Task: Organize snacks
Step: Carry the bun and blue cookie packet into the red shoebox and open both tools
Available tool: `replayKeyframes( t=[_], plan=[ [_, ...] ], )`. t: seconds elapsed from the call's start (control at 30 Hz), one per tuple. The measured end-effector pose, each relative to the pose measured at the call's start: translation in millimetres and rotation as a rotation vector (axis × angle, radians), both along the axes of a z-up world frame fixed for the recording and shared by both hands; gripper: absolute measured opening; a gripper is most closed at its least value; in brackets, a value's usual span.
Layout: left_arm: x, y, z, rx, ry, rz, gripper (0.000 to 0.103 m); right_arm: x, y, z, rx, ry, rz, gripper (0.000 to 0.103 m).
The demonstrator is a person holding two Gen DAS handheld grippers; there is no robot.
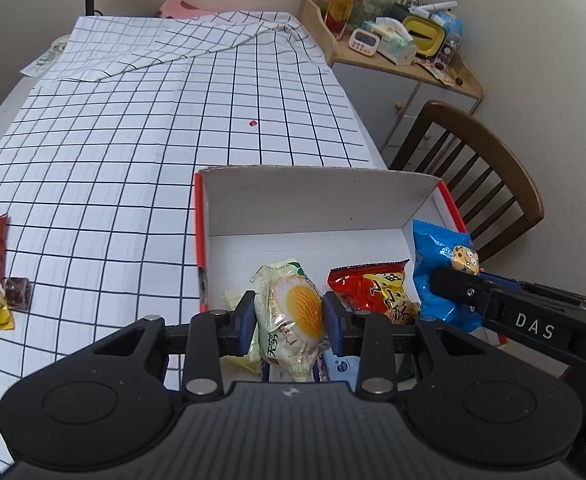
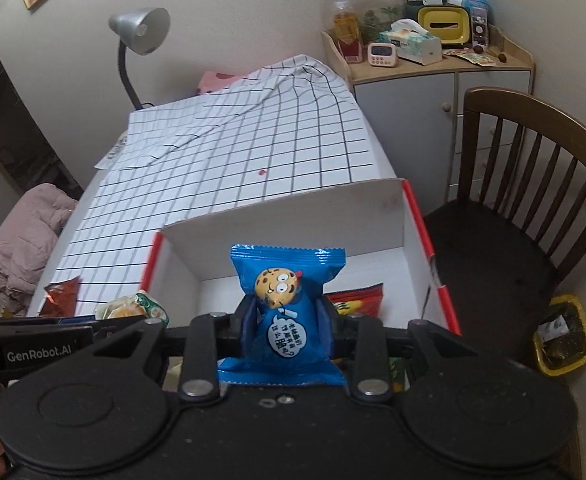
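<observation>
left claw (image 1: 289,316) grips a pale pack (image 1: 293,312), right claw (image 2: 285,320) a blue pack (image 2: 285,304), both over the box (image 1: 317,200) at the desk's (image 1: 133,160) edge. released unevenly, either may catch the wall or pile on the red pack (image 1: 377,288).

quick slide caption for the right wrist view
Right claw grips a blue cookie packet over the open white box, ready to drop it in.
</observation>
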State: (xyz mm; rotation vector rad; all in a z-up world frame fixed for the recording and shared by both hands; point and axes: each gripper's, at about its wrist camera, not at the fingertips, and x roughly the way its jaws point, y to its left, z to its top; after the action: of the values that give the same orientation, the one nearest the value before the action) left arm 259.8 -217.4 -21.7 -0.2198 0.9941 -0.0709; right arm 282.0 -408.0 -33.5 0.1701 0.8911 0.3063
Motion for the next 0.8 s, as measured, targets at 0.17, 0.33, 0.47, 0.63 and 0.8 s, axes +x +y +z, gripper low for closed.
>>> replayKeyframes(
  t=[0.17,0.33,0.47,0.63,0.8],
  plan=[
    [26,-11,-16,0.017,0.026,-0.01,0.034,27,-3,-20,-0.028,0.039,-0.002,0.03],
    [48,-19,-37,0.033,0.058,-0.02,0.035,47,-3,-37,-0.054,0.077,-0.004,0.03],
    [59,-24,-54,0.048,0.089,-0.026,0.035,55,-2,-48,-0.068,0.093,0.005,0.03],
    [66,-30,-71,0.073,0.124,-0.033,0.035,59,2,-53,-0.08,0.104,0.021,0.03],
    [69,-35,-81,0.091,0.149,-0.048,0.035,67,3,-55,-0.089,0.113,0.023,0.033]
  ],
)
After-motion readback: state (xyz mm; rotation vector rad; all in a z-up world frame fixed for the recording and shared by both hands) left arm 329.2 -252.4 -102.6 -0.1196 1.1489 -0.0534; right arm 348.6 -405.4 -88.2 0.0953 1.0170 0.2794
